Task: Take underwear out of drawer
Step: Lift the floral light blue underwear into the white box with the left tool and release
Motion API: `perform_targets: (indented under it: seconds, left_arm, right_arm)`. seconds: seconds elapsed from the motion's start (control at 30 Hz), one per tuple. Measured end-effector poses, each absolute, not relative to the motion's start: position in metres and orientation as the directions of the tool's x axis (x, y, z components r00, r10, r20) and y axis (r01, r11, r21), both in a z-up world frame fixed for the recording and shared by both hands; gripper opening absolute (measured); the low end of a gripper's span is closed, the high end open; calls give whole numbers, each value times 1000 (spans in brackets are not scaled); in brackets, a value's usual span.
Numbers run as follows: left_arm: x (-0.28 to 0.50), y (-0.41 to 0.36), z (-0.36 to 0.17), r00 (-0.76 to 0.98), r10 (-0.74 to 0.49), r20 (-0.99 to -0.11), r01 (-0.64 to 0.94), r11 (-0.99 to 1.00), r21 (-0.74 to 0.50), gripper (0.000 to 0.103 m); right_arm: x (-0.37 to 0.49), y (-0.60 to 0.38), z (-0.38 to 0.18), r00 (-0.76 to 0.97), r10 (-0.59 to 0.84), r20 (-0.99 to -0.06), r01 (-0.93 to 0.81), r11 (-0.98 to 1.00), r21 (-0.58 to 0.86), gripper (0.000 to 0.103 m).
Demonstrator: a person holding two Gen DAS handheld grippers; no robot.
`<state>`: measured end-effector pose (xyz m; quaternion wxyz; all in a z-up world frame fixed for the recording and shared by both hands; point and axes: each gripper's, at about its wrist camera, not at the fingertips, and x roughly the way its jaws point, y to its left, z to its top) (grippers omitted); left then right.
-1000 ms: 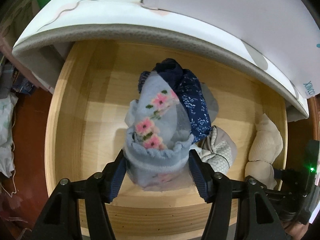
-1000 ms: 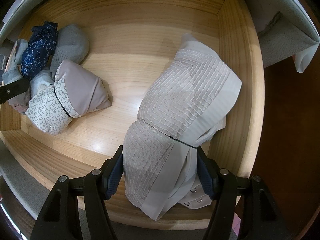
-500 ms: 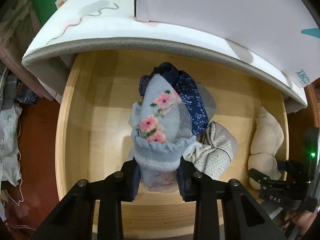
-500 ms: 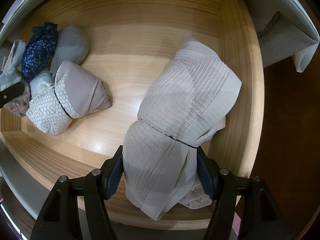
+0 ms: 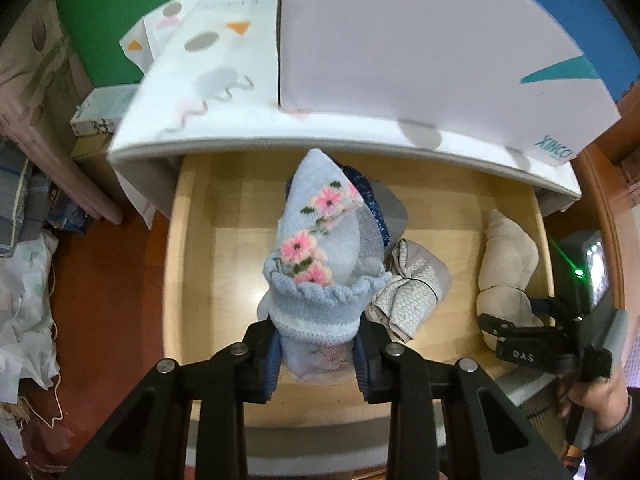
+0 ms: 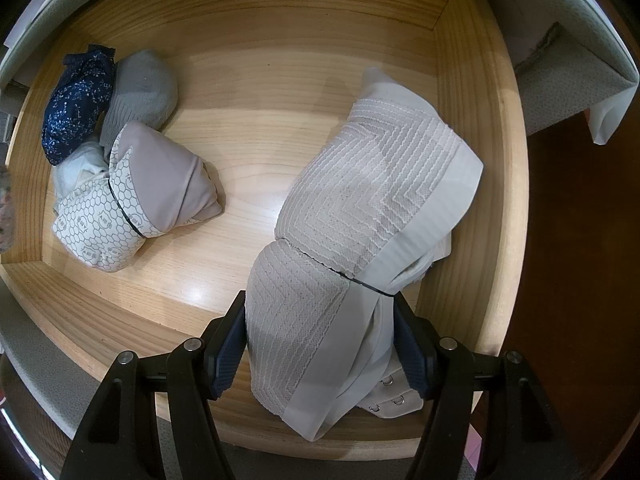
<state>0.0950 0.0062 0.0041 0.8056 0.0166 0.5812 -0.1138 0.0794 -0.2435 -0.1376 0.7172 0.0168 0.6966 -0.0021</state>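
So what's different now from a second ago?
The left gripper closed on the blue flowered sock bundle and lifted it up off the pile in the drawer. The right gripper hasn't moved, still clamped on the beige bra; the other bundles stayed put.

drawer [image 6: 280, 12]: light wood | left corner: blue bundle [image 6: 76, 100], grey bundle [image 6: 140, 88], honeycomb bundle [image 6: 120, 216] | right edge: beige bundle [image 6: 360, 208]

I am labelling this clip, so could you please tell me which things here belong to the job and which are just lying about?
Job:
- blue floral bundle, clamped in left gripper
- beige bundle, clamped in right gripper
- drawer

Lying about:
- foam mat
- heap of cloth
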Motion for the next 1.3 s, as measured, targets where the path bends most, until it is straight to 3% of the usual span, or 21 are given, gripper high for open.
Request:
perform_targets:
  seconds: [0.37,0.87,1.13,1.3]
  left_arm:
    - [71,9,82,410,-194,-891,265,960,-88,30]
    - [91,-11,214,613,-237,-754,324,946,-34,30]
    - [138,-55,238,624,-252,-739,365,931,-9,30]
    - [170,-83,221,594,-242,-768,380,925,2,30]
  right_arm:
    - [80,-244,-138,30,21,-999,26,999,22,63]
    - [80,-243,-138,31,21,-999,27,999,22,64]
    - [81,-243,-137,33,23,-999,27,999,24,64]
    - [81,-243,-137,34,26,-999,28,999,27,64]
